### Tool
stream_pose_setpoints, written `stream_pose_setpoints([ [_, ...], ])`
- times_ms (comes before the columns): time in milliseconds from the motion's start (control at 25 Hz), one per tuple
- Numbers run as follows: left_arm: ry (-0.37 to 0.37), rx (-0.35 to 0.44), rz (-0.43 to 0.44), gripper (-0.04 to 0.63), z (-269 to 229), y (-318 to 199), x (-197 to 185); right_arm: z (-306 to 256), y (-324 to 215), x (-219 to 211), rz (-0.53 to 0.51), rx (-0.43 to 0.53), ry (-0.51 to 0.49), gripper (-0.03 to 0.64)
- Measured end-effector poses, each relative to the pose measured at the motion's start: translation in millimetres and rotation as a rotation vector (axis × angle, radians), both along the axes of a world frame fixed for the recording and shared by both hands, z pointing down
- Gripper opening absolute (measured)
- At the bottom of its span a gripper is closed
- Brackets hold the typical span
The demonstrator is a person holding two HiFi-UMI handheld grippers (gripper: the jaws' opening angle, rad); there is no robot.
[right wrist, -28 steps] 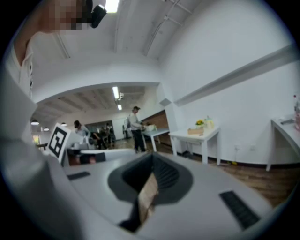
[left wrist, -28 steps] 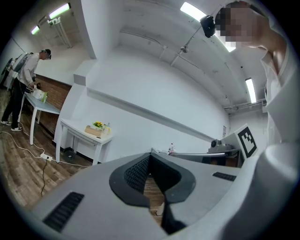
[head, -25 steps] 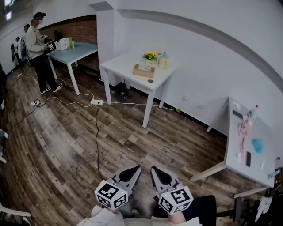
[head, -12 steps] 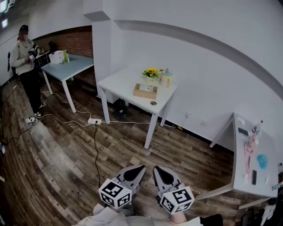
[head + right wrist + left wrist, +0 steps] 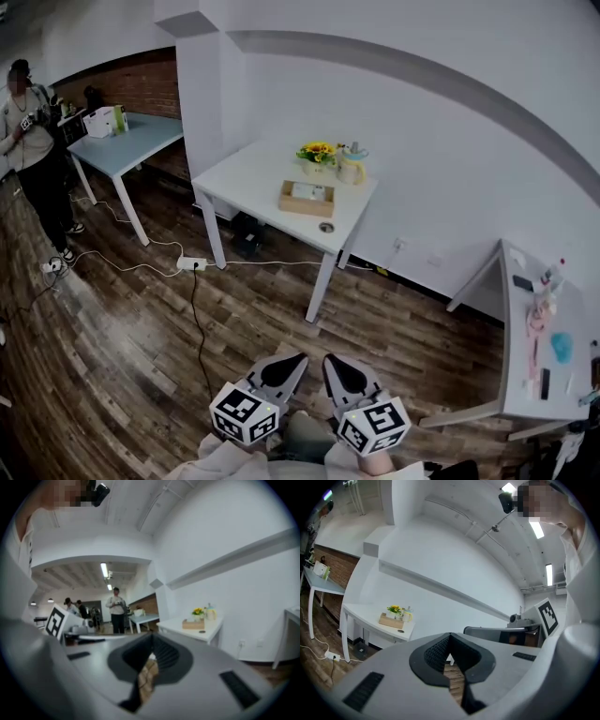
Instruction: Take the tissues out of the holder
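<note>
Head view – A: where's the tissue holder (image 5: 307,200)?
B: On the white table (image 5: 244,178) by the wall. Tissues (image 5: 310,190) show pale in its top. Flowers (image 5: 317,150) and a jug (image 5: 353,167) sit just behind it.
A: Grippers?
B: Left gripper (image 5: 300,356) and right gripper (image 5: 327,358) are low in frame, side by side, well apart from the table. Both have jaws together, nothing between, per their own views.
A: So which step?
B: Approach, I'd say; nothing touched yet. Next: get to the table, spread one pair of jaws, then pinch the top tissue. Other gripper prob. needs to steady the holder.
</note>
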State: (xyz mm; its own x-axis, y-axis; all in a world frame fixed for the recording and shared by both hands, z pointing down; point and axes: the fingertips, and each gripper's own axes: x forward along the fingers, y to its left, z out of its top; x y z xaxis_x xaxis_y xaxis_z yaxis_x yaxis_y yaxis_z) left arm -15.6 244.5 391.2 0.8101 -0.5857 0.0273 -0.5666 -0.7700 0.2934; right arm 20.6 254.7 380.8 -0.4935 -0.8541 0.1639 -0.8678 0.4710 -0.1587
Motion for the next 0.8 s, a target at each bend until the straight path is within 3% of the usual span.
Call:
stream_pose_setpoints([
  [440, -0.002, 0.000, -0.056, 0.014, 7, -124, 1, 6, -127, 1, -0.058, 0.025, 0.010, 0.012],
  [800, -0.004, 0.038, -0.114, 0.014, -15, -248, 23, -20, -248, 34, -0.080, 0.077, 0.009, 0.012],
])
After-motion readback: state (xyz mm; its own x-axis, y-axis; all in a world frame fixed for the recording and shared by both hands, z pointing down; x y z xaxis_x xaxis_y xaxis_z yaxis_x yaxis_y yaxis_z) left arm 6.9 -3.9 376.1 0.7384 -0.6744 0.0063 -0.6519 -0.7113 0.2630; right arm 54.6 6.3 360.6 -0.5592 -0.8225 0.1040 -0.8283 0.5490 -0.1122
